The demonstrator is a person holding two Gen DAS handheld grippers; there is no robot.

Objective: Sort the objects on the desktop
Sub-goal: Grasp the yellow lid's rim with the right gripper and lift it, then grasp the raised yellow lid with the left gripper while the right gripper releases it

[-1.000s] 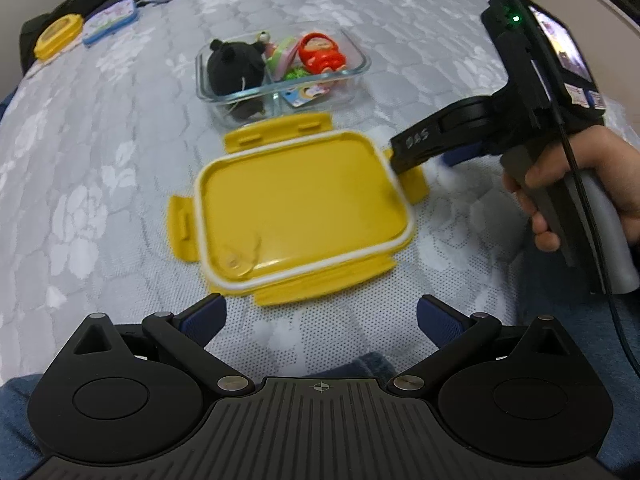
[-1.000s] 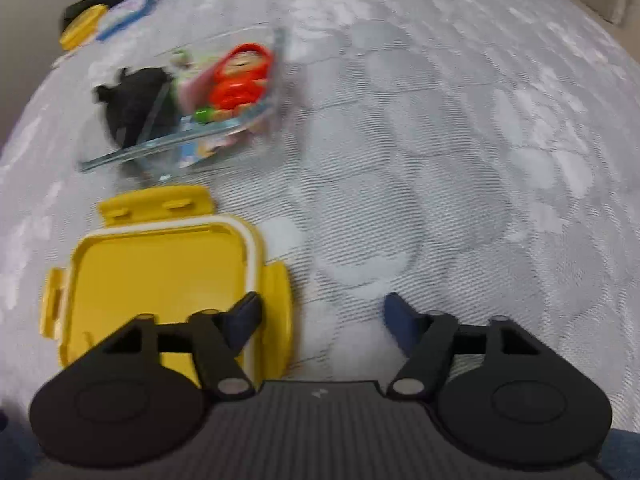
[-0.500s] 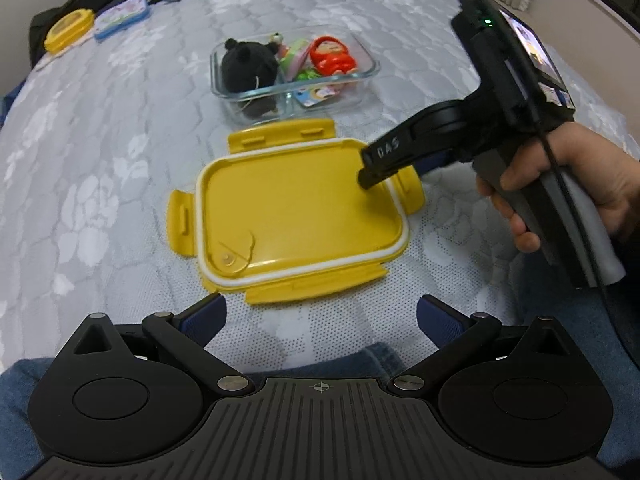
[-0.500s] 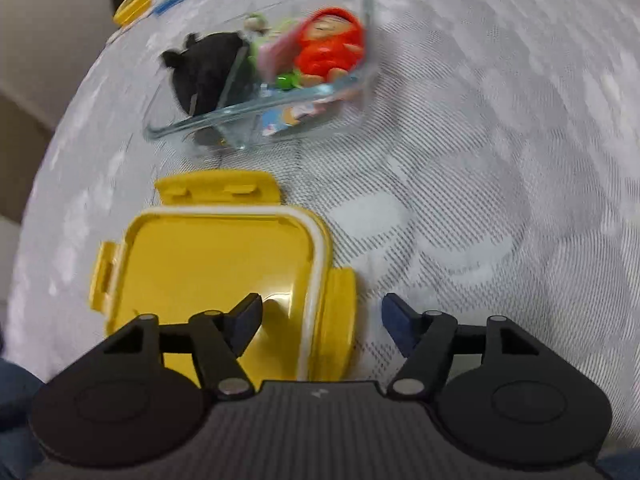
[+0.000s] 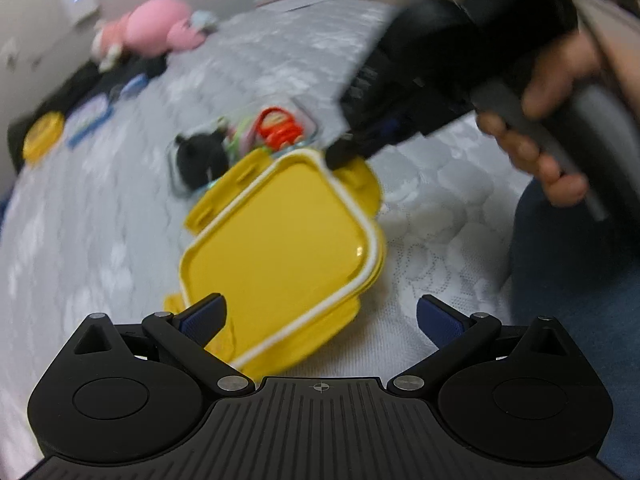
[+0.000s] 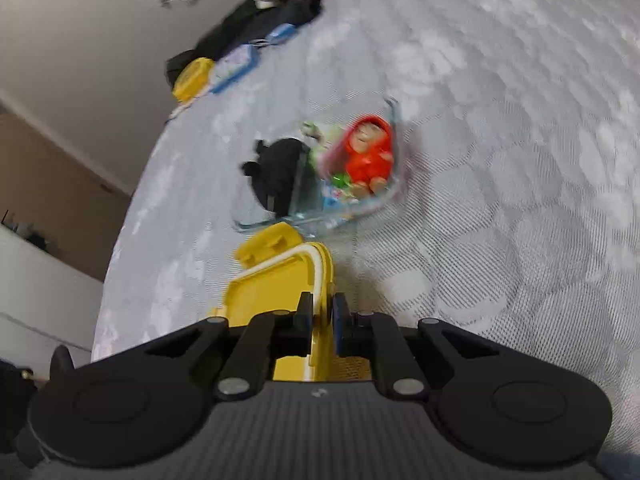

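Note:
A yellow lid (image 5: pixel 280 240) with a white seal and side flaps is lifted and tilted over the grey bedspread. My right gripper (image 6: pixel 321 318) is shut on the lid's (image 6: pixel 276 292) right edge; in the left wrist view it (image 5: pixel 352 148) grips the lid's far corner. Beyond it stands a clear glass container (image 5: pixel 240 144) with a black plush toy (image 5: pixel 200 156), a red figure (image 5: pixel 278 132) and small items. It also shows in the right wrist view (image 6: pixel 328 176). My left gripper (image 5: pixel 320 316) is open and empty, just in front of the lid's near edge.
A pink plush toy (image 5: pixel 156 28), a small yellow lid (image 5: pixel 42 140), a blue-rimmed card (image 5: pixel 88 120) and dark cloth (image 5: pixel 80 84) lie at the far left edge. My jeans-clad leg (image 5: pixel 572 280) is at the right. A wall (image 6: pixel 80 40) borders the left.
My right gripper has closed on the yellow lid's right edge and lifted it, tilting it up. My left gripper has moved closer to the lid and stays open.

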